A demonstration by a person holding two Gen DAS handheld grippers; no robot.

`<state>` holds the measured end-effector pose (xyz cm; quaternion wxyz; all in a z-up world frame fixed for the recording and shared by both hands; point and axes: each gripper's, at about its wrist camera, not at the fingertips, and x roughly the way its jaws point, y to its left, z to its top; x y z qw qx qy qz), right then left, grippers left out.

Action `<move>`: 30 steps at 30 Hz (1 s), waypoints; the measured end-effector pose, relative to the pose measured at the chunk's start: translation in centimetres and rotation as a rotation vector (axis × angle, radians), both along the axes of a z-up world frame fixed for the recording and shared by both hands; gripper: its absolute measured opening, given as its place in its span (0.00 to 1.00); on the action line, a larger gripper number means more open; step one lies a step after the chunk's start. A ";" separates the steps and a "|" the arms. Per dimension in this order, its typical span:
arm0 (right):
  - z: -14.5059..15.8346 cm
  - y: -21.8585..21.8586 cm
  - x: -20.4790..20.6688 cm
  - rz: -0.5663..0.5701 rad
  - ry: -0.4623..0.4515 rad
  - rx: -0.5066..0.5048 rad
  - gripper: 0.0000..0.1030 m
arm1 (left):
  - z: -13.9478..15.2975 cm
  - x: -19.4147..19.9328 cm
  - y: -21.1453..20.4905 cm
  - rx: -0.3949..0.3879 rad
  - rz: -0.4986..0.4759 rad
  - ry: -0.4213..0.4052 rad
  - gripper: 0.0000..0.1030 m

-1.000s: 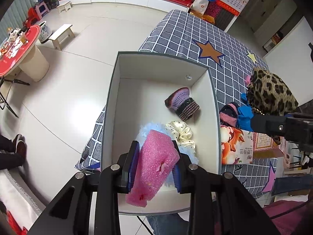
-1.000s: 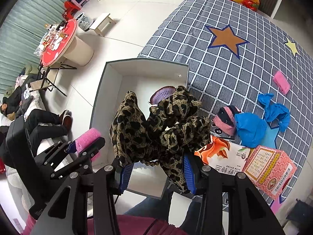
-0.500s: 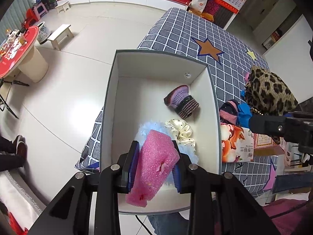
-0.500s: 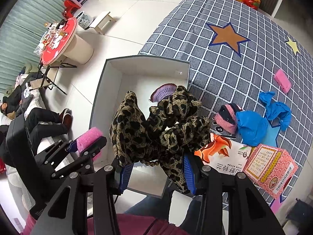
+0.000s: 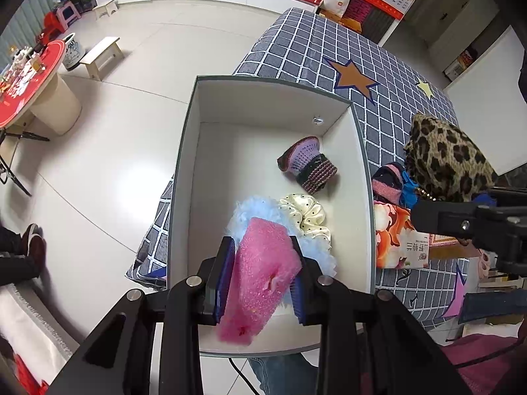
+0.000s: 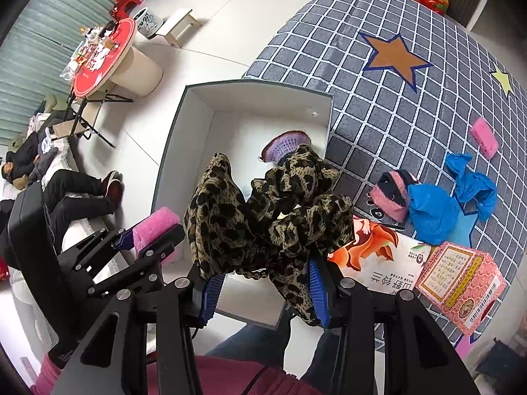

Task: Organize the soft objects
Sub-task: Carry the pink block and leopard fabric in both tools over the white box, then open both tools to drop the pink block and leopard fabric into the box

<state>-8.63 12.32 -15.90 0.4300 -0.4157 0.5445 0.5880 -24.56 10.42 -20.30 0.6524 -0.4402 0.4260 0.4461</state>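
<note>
My left gripper (image 5: 262, 278) is shut on a pink sponge (image 5: 260, 273) and holds it over the near end of a white open box (image 5: 187, 171). In the box lie a purple knitted piece (image 5: 304, 163), a cream dotted scrunchie (image 5: 306, 214) and a pale blue fluffy thing (image 5: 250, 209). My right gripper (image 6: 263, 283) is shut on a leopard-print cloth (image 6: 263, 217), held above the box's near right corner (image 6: 324, 125). The left gripper and its sponge (image 6: 154, 227) show in the right wrist view.
The box sits on a grey checked cloth with stars (image 6: 395, 98). On it lie a blue bag (image 6: 434, 210), a pink-black knitted piece (image 6: 390, 197), a small pink sponge (image 6: 484, 136), a fox-print packet (image 6: 378, 256) and a pink carton (image 6: 461, 276). A red round table (image 6: 105, 56) stands on the floor.
Both grippers have drifted slightly toward the box while keeping their hold. Nothing was let go.
</note>
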 end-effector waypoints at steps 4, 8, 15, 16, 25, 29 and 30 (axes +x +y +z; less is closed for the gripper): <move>0.1 0.3 -0.5 0.018 -0.010 0.016 0.46 | 0.0 0.0 0.0 0.000 0.000 -0.001 0.33; -0.1 0.6 -1.2 0.034 -0.012 0.019 0.46 | -0.3 0.2 0.0 -0.013 -0.004 -0.001 0.33; -0.4 0.9 -1.8 0.047 0.015 0.017 0.49 | -0.2 0.4 0.0 -0.006 0.003 0.006 0.71; -0.3 1.0 -1.7 0.048 0.016 0.020 0.60 | -0.2 0.4 0.0 0.000 0.008 0.014 0.76; 0.5 0.9 -0.7 0.007 -0.026 0.073 0.95 | -0.4 0.4 0.0 -0.006 0.013 0.008 0.91; 0.1 0.8 0.6 -0.043 -0.014 0.043 0.95 | -0.1 0.7 0.2 -0.009 0.004 -0.033 0.91; 0.0 0.7 1.0 -0.056 -0.013 0.038 0.95 | -0.1 0.8 0.2 -0.014 0.000 -0.047 0.91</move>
